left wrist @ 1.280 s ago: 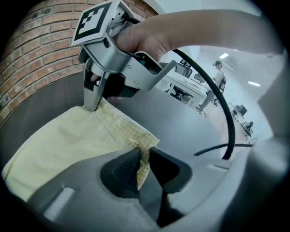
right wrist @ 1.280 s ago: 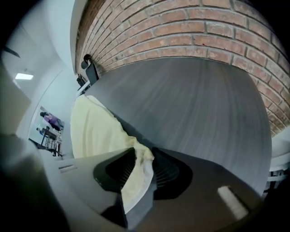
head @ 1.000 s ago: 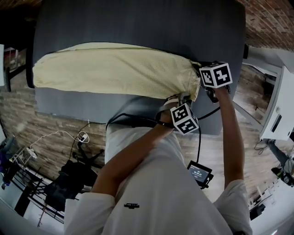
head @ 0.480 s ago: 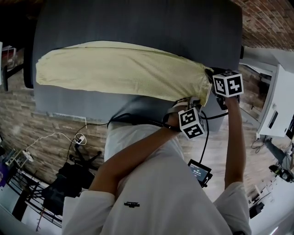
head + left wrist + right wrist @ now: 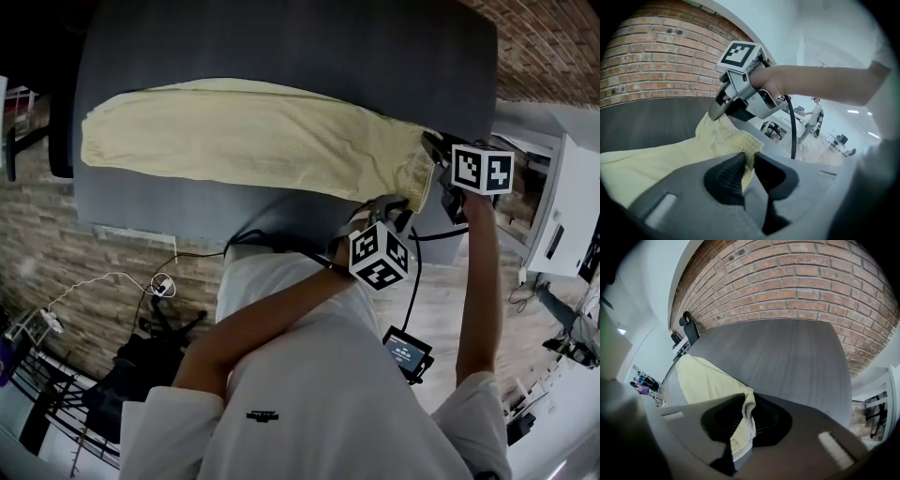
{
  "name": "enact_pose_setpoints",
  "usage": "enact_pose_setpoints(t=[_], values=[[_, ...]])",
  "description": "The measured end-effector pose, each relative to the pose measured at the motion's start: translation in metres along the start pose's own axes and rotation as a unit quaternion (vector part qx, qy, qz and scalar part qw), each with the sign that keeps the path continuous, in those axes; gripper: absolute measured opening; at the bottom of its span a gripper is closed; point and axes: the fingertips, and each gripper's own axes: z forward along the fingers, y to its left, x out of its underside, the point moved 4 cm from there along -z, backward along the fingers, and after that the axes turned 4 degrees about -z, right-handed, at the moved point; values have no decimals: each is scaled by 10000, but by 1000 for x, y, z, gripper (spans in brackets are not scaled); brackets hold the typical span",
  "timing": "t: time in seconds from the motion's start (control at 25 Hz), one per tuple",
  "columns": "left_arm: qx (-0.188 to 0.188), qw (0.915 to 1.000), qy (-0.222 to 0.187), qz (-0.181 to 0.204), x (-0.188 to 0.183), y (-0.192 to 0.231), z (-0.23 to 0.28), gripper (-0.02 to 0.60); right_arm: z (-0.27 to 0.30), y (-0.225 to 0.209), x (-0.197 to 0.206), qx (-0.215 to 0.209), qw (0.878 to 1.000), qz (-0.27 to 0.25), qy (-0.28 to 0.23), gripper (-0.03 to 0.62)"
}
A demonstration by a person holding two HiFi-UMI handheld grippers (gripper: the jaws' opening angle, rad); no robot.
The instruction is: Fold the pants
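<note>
**Item:** pale yellow pants (image 5: 253, 131), laid lengthwise across the dark grey table (image 5: 281, 37), with one leg apparently stacked on the other. The hem end lies flat toward the left of the head view. The waist end is at the right, raised off the tabletop.

**Left gripper** (image 5: 749, 164): jaws clenched on a fold of waist cloth at the corner nearer the person, with fabric showing between the pads.

**Right gripper** (image 5: 747, 416): jaws clenched on the far waist corner. A doubled edge of cloth is pinched there and hangs out below the pads.

The two holds are near each other, and the waist edge spans between them.

**Handling assessment:** the cloth appears light, thin and limp. It drapes and sags from each hold, has no shape of its own, and will likely trail behind whatever part is lifted. It is not fragile. Slippage risk is judged moderate where only a thin bite is taken. The thicker, seamed waistband should give firmer purchase.

**Recommended holds:** the two outer waist corners, as now, held far enough apart to draw the edge taut. The waist can then be carried over toward the hems without bunching.
</note>
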Motion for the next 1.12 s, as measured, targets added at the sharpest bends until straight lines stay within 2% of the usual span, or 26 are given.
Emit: enact_pose_setpoints(t=[0.16, 0.44, 0.6, 0.72, 0.8, 1.0, 1.12], values=[[-146, 9995, -182, -197, 8, 19, -25, 69, 5, 29, -15, -131, 9999, 10, -92, 43], [-602, 9979, 28, -247, 35, 57, -57, 69, 38, 72, -30, -266, 9996, -30, -14, 44], [-914, 9944, 130, -508, 52, 85, -71, 71, 66, 94, -37, -388, 9992, 122, -41, 61], [-1095, 9885, 208, -1019, 67, 104, -79, 92, 80, 115, -44, -636, 9979, 90, -90, 133], [-1260, 9828, 274, -1319, 79, 116, -85, 98, 82, 125, -49, -730, 9972, 29, -150, 148], [-1623, 9733, 514, -1541, 102, 134, -96, 98, 79, 121, -50, -586, 9981, -18, -181, 152], [-1764, 9652, 579, -1840, 113, 144, -103, 104, 79, 110, -39, -411, 9991, -30, -57, 150]])
